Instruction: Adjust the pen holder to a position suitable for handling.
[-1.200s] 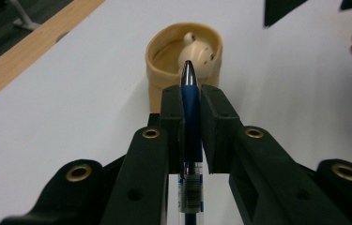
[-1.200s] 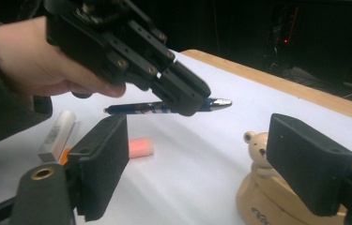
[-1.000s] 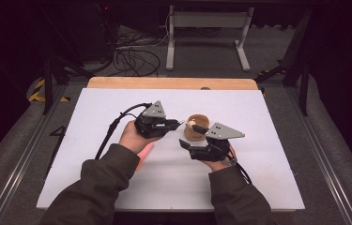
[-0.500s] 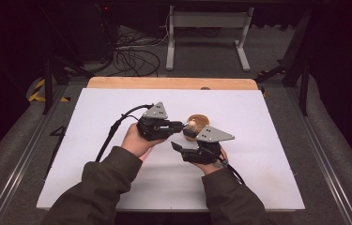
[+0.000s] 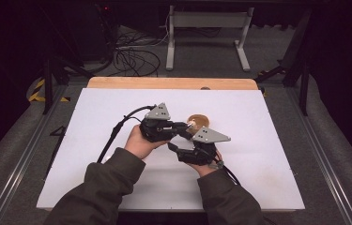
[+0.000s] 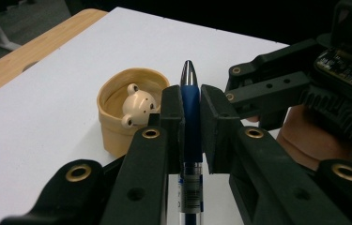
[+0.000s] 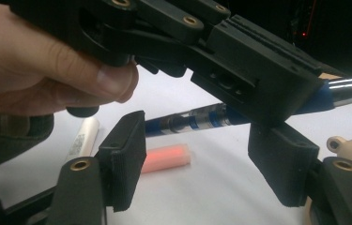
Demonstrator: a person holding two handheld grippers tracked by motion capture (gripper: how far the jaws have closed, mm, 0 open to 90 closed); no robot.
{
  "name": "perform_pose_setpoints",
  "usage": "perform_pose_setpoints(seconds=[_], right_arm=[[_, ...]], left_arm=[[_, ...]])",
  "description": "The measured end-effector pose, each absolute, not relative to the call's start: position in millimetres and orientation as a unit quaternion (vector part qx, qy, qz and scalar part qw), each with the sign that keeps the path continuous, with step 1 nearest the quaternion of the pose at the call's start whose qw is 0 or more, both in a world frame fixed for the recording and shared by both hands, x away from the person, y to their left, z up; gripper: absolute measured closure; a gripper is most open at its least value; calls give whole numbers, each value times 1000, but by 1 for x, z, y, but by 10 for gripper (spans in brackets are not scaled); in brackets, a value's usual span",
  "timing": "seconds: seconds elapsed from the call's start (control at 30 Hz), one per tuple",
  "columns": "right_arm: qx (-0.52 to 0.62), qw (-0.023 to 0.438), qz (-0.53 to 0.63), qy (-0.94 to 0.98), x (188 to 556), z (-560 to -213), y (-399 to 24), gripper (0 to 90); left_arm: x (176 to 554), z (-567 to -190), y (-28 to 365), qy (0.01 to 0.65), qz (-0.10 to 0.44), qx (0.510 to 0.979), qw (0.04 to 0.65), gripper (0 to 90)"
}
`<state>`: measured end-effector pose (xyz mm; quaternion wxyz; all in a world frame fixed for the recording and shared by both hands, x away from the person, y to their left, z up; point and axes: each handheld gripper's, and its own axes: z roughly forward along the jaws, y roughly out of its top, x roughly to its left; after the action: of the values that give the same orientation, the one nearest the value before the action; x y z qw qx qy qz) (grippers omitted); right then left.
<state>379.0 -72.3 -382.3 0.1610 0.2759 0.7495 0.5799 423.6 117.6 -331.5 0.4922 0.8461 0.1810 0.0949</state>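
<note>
Left gripper view: the left gripper point(image 6: 191, 126) pinches a blue-barrelled pen with a silver metal tip point(image 6: 191, 117), pads tight on the barrel, tip pointing to 12 o'clock. Just past it at 10 o'clock stands a tan round ceramic cup with a small bear figure inside point(image 6: 129, 110), on the white table sheet point(image 6: 47, 117). At 2 o'clock sits the other gripper.

Right gripper view: the right gripper point(image 7: 211, 154) has its jaws spread either side of the pen's lower barrel point(image 7: 197, 118), pads not touching it. They have just been closing, with the pen between them. A pink cylindrical eraser-like piece point(image 7: 166, 158) and a white one point(image 7: 82, 138) lie on the sheet beyond.

High view: compared with a second ago the right gripper point(image 5: 176, 149) has slid in toward 10 o'clock, under the left gripper point(image 5: 187, 127). I read that as lining up to take the pen's rear end, perhaps to pull it apart or hand it over; grip not made yet. Both forearms come in from 6 o'clock, hands meeting mid-table, left hand point(image 5: 141, 144) cupped under its tool, cup at 1 o'clock of them.
</note>
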Motion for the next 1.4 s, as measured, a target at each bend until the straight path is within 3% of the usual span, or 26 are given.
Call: perform_pose_setpoints(seconds=[0.33,0.97,1.17,1.4], right_arm=[[294,169,588,734,378,-386,-70,415],[296,140,595,734,382,-388,-75,710],[306,138,588,736,384,-388,-77,787],[314,156,581,734,384,-389,-78,797]], left_arm=[[416,-329,110,176,101,840,503,801],[403,-326,123,177,107,831,517,790],[399,-326,127,173,105,831,518,760],[397,-326,133,177,118,830,515,675]])
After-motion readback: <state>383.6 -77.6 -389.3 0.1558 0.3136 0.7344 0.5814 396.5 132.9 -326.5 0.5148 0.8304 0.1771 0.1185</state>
